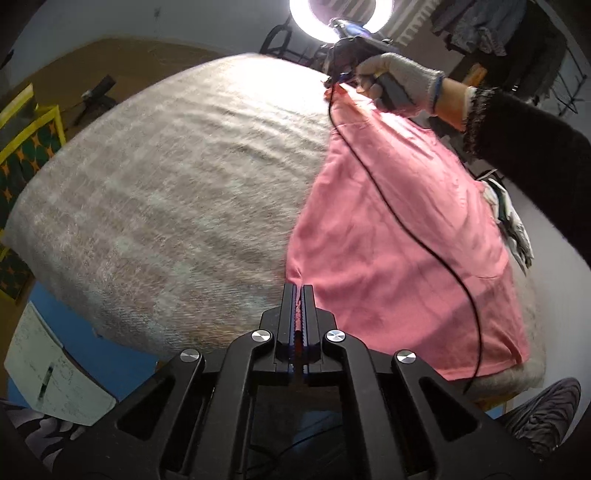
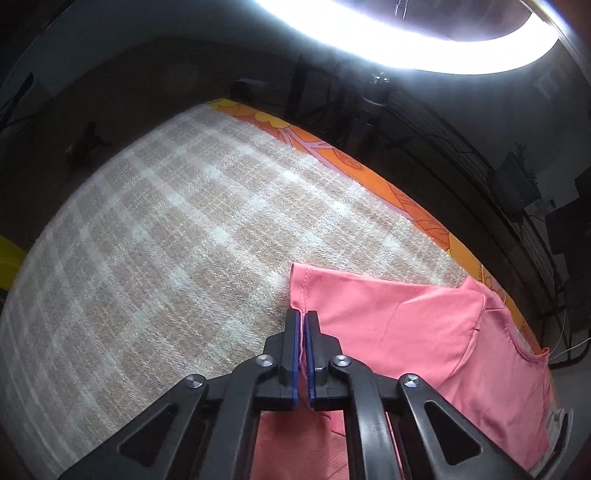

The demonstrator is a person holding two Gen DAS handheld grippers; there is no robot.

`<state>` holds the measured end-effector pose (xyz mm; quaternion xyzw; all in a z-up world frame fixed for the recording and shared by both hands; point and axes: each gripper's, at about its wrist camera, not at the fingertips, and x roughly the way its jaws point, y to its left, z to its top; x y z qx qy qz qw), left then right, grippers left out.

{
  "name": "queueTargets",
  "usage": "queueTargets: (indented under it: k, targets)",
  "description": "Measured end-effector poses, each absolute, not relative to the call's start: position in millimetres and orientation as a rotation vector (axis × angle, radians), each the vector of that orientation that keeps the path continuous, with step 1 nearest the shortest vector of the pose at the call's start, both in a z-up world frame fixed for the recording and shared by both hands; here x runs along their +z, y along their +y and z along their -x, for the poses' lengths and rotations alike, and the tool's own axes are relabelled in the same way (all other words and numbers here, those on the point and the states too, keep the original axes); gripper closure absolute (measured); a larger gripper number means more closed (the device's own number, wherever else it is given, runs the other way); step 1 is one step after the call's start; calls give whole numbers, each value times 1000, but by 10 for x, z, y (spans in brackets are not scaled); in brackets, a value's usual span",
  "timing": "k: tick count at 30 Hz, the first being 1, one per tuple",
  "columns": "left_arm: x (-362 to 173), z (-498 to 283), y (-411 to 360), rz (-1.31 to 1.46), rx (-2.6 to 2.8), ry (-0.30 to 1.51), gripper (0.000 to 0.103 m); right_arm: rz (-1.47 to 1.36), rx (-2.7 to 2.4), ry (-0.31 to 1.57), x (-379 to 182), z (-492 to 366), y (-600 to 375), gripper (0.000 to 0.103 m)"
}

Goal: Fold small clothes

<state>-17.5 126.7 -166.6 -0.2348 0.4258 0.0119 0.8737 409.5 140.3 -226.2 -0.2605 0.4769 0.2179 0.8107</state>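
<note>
A pink garment (image 1: pixel 399 229) lies spread on the right part of a beige checked blanket (image 1: pixel 177 184). My left gripper (image 1: pixel 297 291) is shut on its near left corner, with pink cloth showing between the pads. At the far end a gloved hand (image 1: pixel 406 85) holds my right gripper (image 1: pixel 338 79), which pinches the garment's far corner. In the right wrist view the right gripper (image 2: pixel 303 317) is shut on a stitched edge of the pink garment (image 2: pixel 424 332), and a curved neckline shows at the right. A black cable (image 1: pixel 417 236) trails across the cloth.
The blanket (image 2: pixel 184 221) covers a bed with an orange floral sheet edge (image 2: pixel 369 173). A white cloth (image 1: pixel 513 221) lies beyond the garment's right side. A paper sheet with a pen (image 1: pixel 48 369) lies on blue floor at lower left. A ring light (image 1: pixel 340 14) stands behind, with hanging clothes (image 1: pixel 480 26).
</note>
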Motion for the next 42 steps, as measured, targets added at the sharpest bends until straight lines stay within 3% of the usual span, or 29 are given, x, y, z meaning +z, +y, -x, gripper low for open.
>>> queueTargets:
  k: [17, 23, 32, 34, 35, 36, 40, 42]
  targets:
    - [-1091, 71, 188, 248, -245, 806, 103, 99, 538, 891, -1460, -4367, -338, 103]
    - [-1113, -28, -417, 178, -407, 856, 103, 55, 438, 911, -1623, -4522, -1100, 103]
    - [-1220, -127, -614, 153, -432, 925, 103, 79, 320, 993, -2022, -4687, -1285, 103]
    - [-1226, -129, -616, 144, -435, 930, 103, 92, 311, 1001, -2002, -4672, -1361, 93]
    - [-1238, -137, -636, 137, -441, 930, 103, 78, 324, 1009, -1979, -4653, -1406, 67]
    - [-1235, -124, -636, 128, -442, 931, 103, 67, 338, 1009, -1925, -4636, -1499, 51]
    - [-1210, -51, -636, 124, -458, 939, 102, 70, 323, 974, -1702, -4437, -1778, 51]
    - [-1165, 30, -646, 127, -482, 933, 94, 32, 326, 968, -1557, -4320, -2000, 47]
